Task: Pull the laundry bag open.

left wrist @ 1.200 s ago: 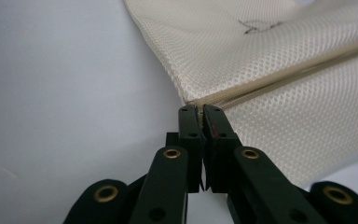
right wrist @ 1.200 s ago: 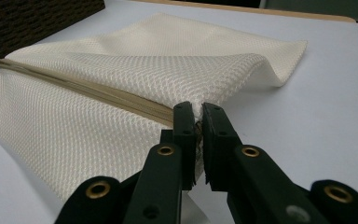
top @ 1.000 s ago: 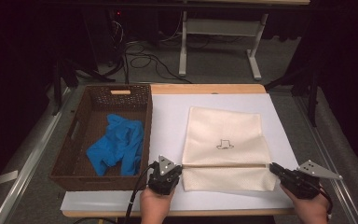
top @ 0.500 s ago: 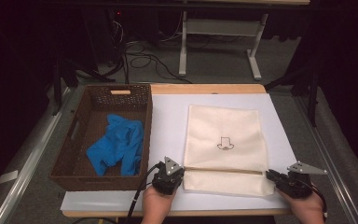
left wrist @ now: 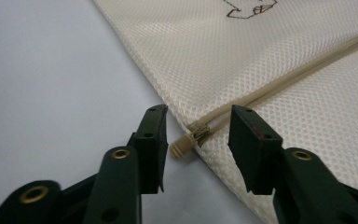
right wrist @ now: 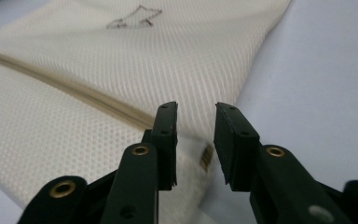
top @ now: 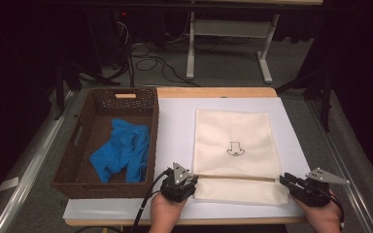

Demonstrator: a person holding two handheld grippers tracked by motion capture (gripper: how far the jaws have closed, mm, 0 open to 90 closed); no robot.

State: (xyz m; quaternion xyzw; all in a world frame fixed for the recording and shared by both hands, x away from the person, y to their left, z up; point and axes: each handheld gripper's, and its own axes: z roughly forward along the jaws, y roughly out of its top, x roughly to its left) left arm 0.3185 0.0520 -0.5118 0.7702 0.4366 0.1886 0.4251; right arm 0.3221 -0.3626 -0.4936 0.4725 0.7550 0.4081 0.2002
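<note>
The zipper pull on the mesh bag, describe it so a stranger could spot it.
On the white table lies a cream mesh bag. A zipper crosses it near the front edge. The zipper pull sits at its left end, a small metal tab with a tan bead.

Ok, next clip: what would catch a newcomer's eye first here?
The cream mesh bag flat on the white table, with the left gripper and right gripper open at the two ends of its zipper. Then the bright blue cloth in the brown basket at left.
</note>
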